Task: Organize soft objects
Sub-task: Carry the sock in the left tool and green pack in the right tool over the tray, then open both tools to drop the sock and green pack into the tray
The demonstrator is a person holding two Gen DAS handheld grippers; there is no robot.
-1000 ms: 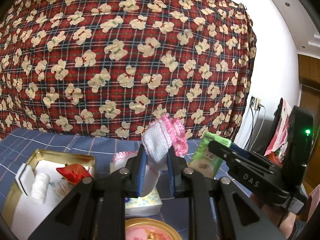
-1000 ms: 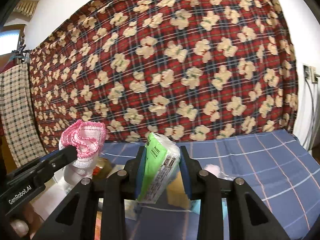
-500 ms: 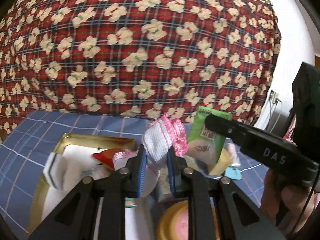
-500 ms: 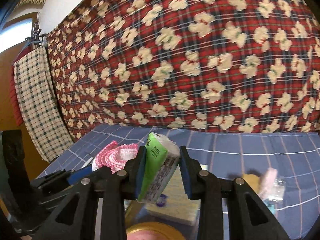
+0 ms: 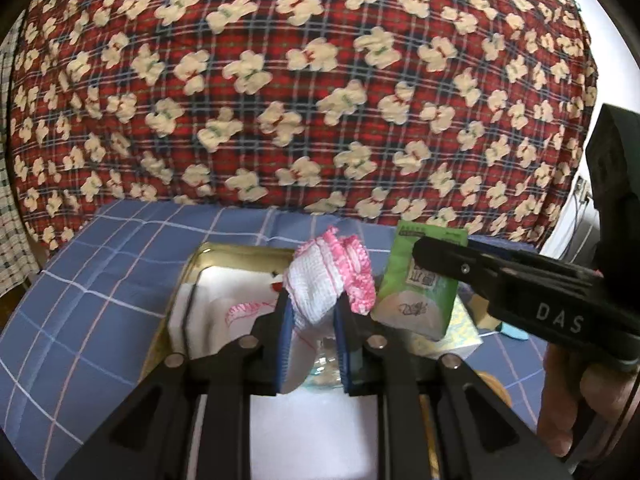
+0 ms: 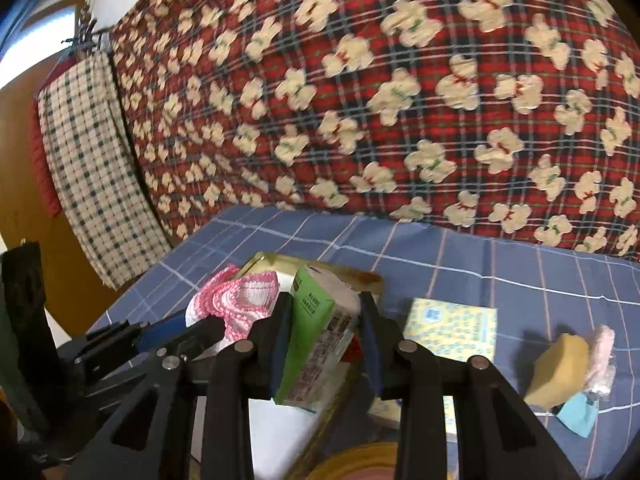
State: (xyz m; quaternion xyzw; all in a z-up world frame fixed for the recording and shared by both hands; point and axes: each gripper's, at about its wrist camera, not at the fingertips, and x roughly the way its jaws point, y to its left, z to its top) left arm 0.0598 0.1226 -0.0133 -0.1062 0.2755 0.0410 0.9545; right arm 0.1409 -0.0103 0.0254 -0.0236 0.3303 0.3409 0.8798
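- A white knitted cloth with pink crochet trim (image 5: 326,280) is pinched between the blue pads of the left gripper (image 5: 312,312), its frilled edge standing up past the fingertips.
- A green tissue pack (image 6: 320,332) is clamped, tilted, by the right gripper (image 6: 326,344) (printed side turned toward 5 o'clock).
- In the left wrist view, the right gripper is seen entering from 3 o'clock, the pack being held just beside the cloth, at 2 o'clock from it.
- Under both loads a gold tin tray (image 5: 236,250) is seen, with white items inside; what they are cannot be told.
- A yellow patterned tissue packet (image 6: 452,328) is laid on the blue checked sheet (image 6: 520,276), at 3 o'clock from the right gripper.
- Farther toward 3 o'clock, a tan sponge (image 6: 560,372) is seen touching a pink fuzzy item (image 6: 602,348).
- Farthest back, a red plaid cloth with cream bears (image 5: 304,80) is hung.
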